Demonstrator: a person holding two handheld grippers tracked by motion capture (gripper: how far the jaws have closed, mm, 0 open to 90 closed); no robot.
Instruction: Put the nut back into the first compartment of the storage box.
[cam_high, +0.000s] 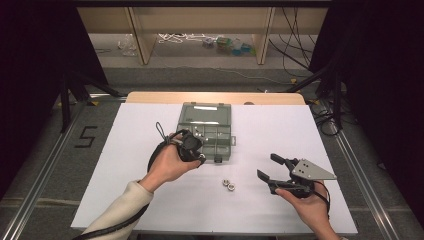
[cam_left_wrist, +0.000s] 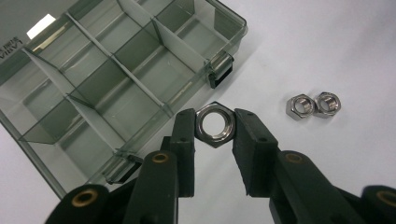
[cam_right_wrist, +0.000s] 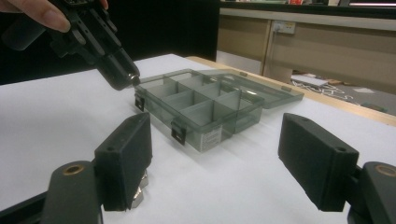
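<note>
Here, a white table (cam_high: 150, 200) is seen from above, with a person's forearms reaching in from the near edge and a two-jaw gripper held in each hand. The left gripper (cam_left_wrist: 215, 126) is held at the near front corner of an open compartment box (cam_high: 207, 131), and its jaws are clamped on a steel hex nut (cam_left_wrist: 214, 125), which is pinched by two opposite flats and lifted clear of the table. In the left gripper view the held nut is seen just beside the box's front wall, near a dark latch (cam_left_wrist: 220, 73), with the divided, smoky-clear compartments spread to the upper left. Two more hex nuts (cam_left_wrist: 314, 105) are lying on the table, touching each other, to the right of the held one; from above they are seen between the two hands. The right gripper (cam_high: 272, 169) is held near the table's near right side, well apart from the box, with its jaws standing wide apart and nothing between them. In the right gripper view the box is seen ahead, its lid (cam_right_wrist: 261, 88) laid back flat behind it
</note>
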